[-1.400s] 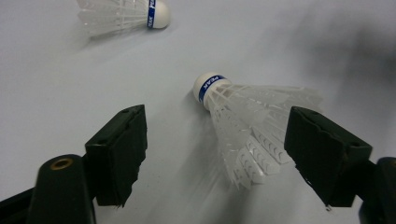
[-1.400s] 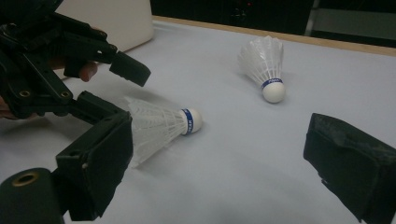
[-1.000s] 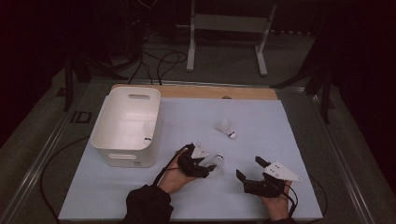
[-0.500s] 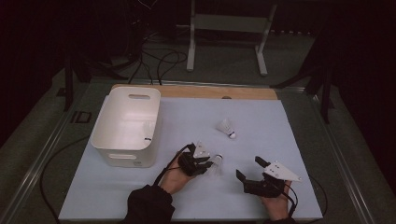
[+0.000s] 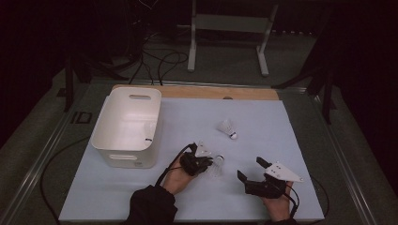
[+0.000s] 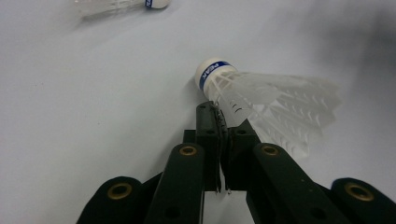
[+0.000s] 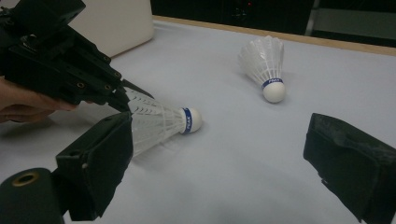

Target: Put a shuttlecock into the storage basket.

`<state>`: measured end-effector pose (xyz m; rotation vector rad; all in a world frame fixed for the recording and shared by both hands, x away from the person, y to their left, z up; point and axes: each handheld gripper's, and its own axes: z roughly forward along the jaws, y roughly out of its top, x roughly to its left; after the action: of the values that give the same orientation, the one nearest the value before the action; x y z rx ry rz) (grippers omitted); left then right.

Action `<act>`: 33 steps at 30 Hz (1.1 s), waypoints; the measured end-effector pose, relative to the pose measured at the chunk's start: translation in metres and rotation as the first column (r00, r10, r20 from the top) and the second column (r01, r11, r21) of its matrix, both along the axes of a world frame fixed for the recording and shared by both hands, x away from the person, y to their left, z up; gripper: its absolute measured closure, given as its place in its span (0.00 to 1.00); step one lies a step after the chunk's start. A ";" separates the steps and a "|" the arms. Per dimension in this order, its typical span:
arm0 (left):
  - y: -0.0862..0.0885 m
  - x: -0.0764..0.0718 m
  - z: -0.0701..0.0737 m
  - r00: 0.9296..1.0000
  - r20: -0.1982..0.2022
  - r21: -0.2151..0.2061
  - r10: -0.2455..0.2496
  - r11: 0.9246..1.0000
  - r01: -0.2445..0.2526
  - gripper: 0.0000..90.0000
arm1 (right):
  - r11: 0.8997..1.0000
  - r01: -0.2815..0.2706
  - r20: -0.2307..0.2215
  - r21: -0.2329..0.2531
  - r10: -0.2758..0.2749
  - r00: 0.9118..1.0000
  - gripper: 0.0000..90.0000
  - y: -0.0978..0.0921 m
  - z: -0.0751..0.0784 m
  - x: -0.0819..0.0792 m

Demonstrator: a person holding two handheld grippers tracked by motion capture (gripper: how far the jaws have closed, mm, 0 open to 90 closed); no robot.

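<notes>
The white bin sits left of centre in the high view, open side up, likely the place for the shuttlecocks; its inside is too dim to read. Low and centre, the left gripper pinches the near shuttlecock by its feather skirt, jaws closed. The right gripper, lower right, waits with jaws wide apart. The far shuttlecock lies loose mid-table.

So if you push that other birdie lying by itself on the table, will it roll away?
Probably just in a curve: the loose shuttlecock lies on its side, its skirt much wider than its round cork tip. It looks very light, so a small nudge should move it. The thin feathers may bend; the left gripper pinches its own shuttlecock by the skirt.
</notes>
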<state>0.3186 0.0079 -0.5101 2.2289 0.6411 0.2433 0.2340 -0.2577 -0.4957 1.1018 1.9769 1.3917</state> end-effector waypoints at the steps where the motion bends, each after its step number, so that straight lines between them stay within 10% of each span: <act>1: 0.000 0.000 0.000 1.000 -0.001 -0.003 0.001 1.000 -0.001 0.98 | 1.000 0.000 0.000 -0.001 0.000 1.000 0.09 0.000 0.000 0.000; 33: 0.008 -0.001 0.014 1.000 0.002 -0.078 0.005 0.997 -0.004 1.00 | 1.000 0.003 0.001 -0.002 -0.003 1.000 0.09 0.000 0.000 0.000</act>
<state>0.3173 0.0162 -0.4964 2.1523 0.6441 0.2186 0.2339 -0.2581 -0.4957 1.1027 1.9751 1.3877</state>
